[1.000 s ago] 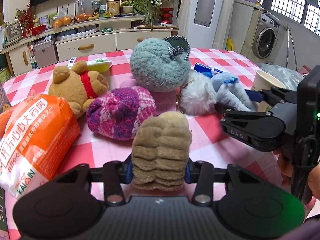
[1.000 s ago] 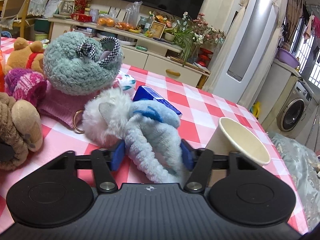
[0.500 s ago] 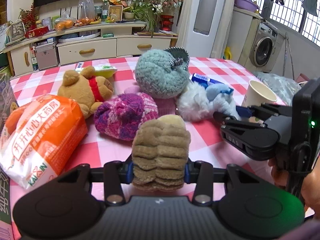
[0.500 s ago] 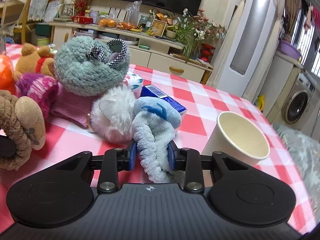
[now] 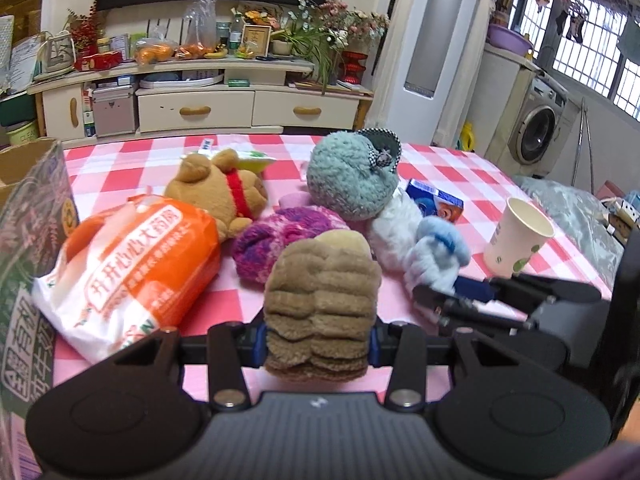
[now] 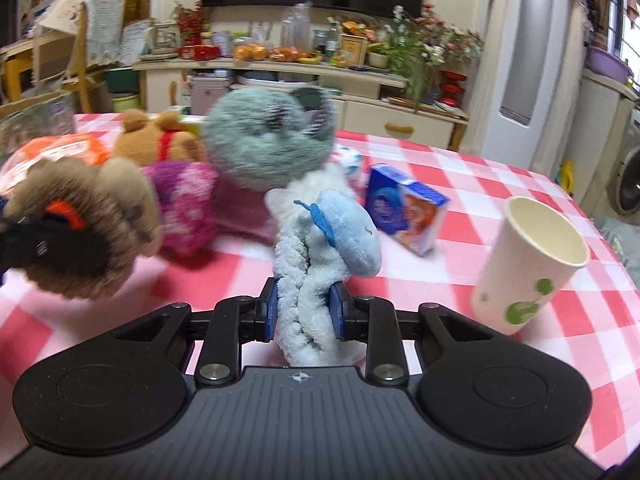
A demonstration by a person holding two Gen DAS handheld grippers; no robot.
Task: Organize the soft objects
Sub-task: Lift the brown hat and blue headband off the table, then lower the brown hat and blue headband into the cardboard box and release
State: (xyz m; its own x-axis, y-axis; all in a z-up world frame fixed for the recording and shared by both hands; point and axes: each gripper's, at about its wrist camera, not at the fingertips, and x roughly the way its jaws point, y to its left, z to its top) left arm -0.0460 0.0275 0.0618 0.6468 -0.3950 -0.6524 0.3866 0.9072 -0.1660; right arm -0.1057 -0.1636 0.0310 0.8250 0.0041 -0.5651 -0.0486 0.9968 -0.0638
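My left gripper [image 5: 316, 344] is shut on a brown ribbed plush [image 5: 320, 300], held above the pink checked tablecloth [image 5: 224, 304]. That plush also shows at the left of the right wrist view [image 6: 80, 232]. The jaws of my right gripper [image 6: 304, 312] are closing, and their blue pads squeeze the shaggy body of a light blue plush toy [image 6: 344, 236]. Behind it lie a white fluffy ball [image 5: 394, 220], a teal fuzzy plush [image 5: 352, 176], a purple knitted piece [image 5: 280, 240] and a tan bear with a red scarf [image 5: 220, 192].
An orange and white plastic bag [image 5: 132, 264] lies at the left beside a printed carton [image 5: 28, 248]. A paper cup [image 6: 532, 264] stands at the right, with a small blue box [image 6: 408, 212] between it and the plush pile. A cabinet stands beyond the table.
The right jaws closed from wide apart onto the light blue plush and drew it off the white fluffy ball. The left gripper rose and pulled back, still holding the brown plush.
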